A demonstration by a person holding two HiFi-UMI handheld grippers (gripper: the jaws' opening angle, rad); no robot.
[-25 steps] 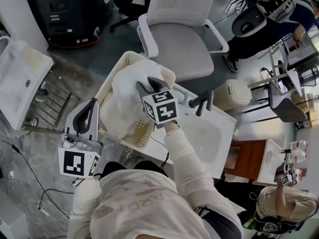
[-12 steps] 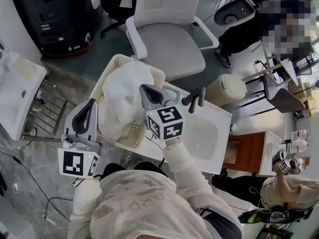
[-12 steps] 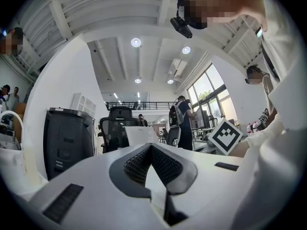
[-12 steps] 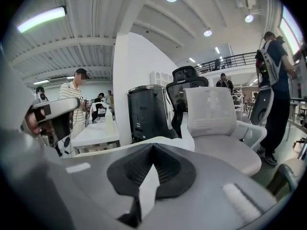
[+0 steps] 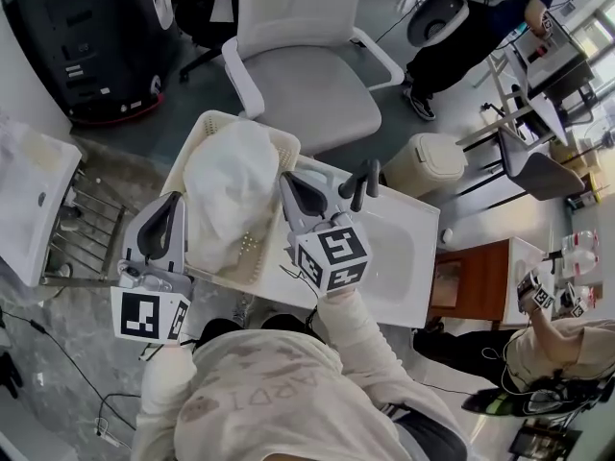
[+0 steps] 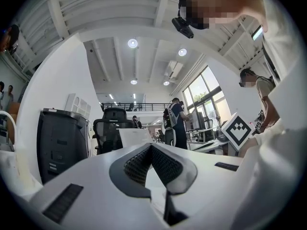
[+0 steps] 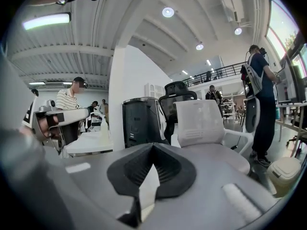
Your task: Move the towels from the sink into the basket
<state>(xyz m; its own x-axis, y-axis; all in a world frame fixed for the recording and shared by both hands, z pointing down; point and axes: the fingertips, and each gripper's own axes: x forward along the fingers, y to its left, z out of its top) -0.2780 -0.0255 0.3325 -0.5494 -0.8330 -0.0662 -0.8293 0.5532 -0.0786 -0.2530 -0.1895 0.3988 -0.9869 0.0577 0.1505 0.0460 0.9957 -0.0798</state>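
Note:
A heap of white towels [image 5: 229,185] lies in the cream perforated basket [image 5: 258,269], which stands left of the white sink [image 5: 399,257]. No towel shows in the basin. My right gripper [image 5: 292,183] hovers at the basket's right rim, beside the heap and apart from it, jaws shut and empty. My left gripper [image 5: 172,203] hangs at the basket's left side, shut, with nothing held. Both gripper views look out level into the room: the left gripper [image 6: 150,146] and the right gripper [image 7: 153,146] show their pads meeting at the tip.
A dark faucet [image 5: 360,181] stands at the sink's far edge. Behind the basket is a grey office chair [image 5: 306,80], with a beige bin [image 5: 424,161] to its right. A second white sink [image 5: 29,195] is at left. People stand at right.
My right gripper has drawn back from over the towel heap to the basket's right rim and closed its jaws. The towels stay in the basket. The left gripper has barely moved.

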